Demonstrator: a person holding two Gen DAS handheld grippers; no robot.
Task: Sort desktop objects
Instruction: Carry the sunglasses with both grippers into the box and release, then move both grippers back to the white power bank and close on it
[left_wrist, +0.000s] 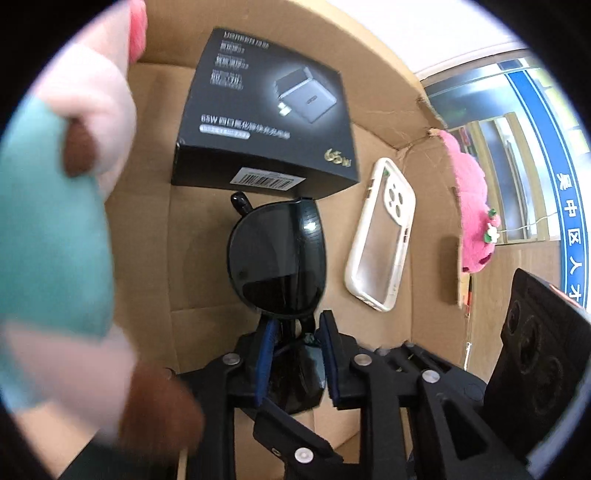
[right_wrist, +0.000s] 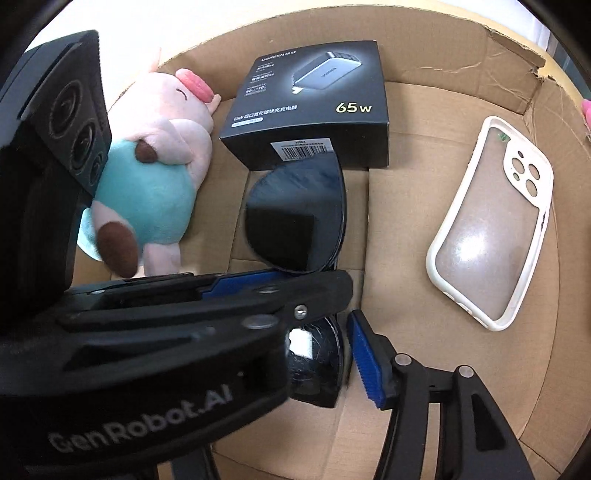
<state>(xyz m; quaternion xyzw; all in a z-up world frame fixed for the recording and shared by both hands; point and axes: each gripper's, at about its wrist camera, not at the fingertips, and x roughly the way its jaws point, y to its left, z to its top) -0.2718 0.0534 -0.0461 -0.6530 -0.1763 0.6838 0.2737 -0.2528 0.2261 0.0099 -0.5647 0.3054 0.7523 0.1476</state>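
Note:
A pair of black sunglasses (left_wrist: 277, 254) (right_wrist: 295, 218) lies on the floor of a cardboard box (right_wrist: 406, 387). My left gripper (left_wrist: 297, 332) straddles its middle. The blue pads (left_wrist: 267, 350) stand close on either side with a slight gap, so it is open. In the right wrist view this gripper reaches in from the left, fingers (right_wrist: 317, 295) over the glasses. My right gripper (right_wrist: 314, 332) is open. Its right pad (right_wrist: 365, 362) stands just beside the near lens (right_wrist: 317, 365), and its left finger is hidden behind the other gripper.
In the box lie a black charger carton (right_wrist: 310, 103) at the back, a white phone case (right_wrist: 491, 221) on the right, and a pig plush (right_wrist: 155, 177) in a teal shirt on the left. A pink plush (left_wrist: 472, 206) sits outside the right wall.

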